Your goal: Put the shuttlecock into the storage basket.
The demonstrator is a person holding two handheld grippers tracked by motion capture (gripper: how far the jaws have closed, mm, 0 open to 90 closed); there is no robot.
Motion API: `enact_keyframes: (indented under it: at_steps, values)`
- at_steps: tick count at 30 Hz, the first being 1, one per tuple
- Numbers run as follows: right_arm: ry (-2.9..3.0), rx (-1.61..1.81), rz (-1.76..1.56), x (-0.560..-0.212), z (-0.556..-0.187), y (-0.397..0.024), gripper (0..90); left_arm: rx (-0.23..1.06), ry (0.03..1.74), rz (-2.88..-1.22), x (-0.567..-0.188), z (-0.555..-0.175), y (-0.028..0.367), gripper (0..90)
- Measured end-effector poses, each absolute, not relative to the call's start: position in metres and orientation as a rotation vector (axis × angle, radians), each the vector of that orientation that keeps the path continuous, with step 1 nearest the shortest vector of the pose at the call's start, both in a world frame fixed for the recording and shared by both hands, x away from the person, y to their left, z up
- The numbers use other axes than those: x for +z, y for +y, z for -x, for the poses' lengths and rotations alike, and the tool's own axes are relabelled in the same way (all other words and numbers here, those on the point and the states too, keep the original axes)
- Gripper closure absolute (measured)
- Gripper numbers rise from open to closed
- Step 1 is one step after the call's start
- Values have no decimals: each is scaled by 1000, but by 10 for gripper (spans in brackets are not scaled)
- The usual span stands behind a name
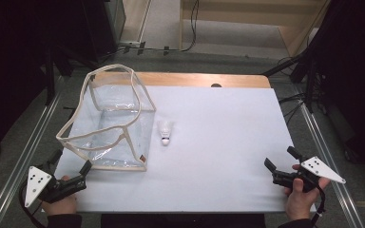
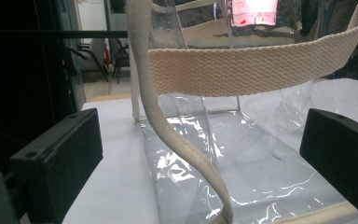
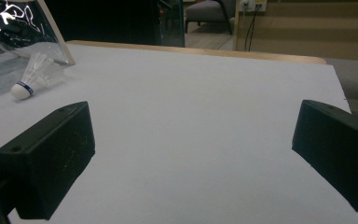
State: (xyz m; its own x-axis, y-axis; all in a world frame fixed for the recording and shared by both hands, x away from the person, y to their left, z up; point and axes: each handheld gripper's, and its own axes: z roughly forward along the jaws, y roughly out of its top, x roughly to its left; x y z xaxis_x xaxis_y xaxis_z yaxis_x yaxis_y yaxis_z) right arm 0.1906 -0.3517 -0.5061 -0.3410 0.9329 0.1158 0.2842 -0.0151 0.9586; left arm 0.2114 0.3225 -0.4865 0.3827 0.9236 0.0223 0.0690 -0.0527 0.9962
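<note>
- Left gripper point(image 1: 71, 164) held at table's point(image 1: 218, 156) near-left corner, jaws spread wide, nothing gripped; clear bag point(image 1: 109, 126) just ahead.
- Right gripper point(image 1: 280, 164) at near-right edge, jaws wide, empty.
- Shuttlecock point(image 1: 165, 133) lying just beside bag's right wall.

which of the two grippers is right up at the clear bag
The left gripper, at the near corner of the clear bag; its open jaws frame the bag's cream strap. The right gripper is far off over bare table.
</note>
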Motion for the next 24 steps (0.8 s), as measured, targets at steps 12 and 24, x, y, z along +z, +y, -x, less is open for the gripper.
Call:
enact_keyframes:
  at_steps: [12,24]
  values:
    - [1684,1399,-1255,-494,-191,-340,0,902,947,-1463,-487,-211,322,0]
    - [1750,1416,-1207,-477,-200,-319,0,902,947,-1468,-487,-211,322,0]
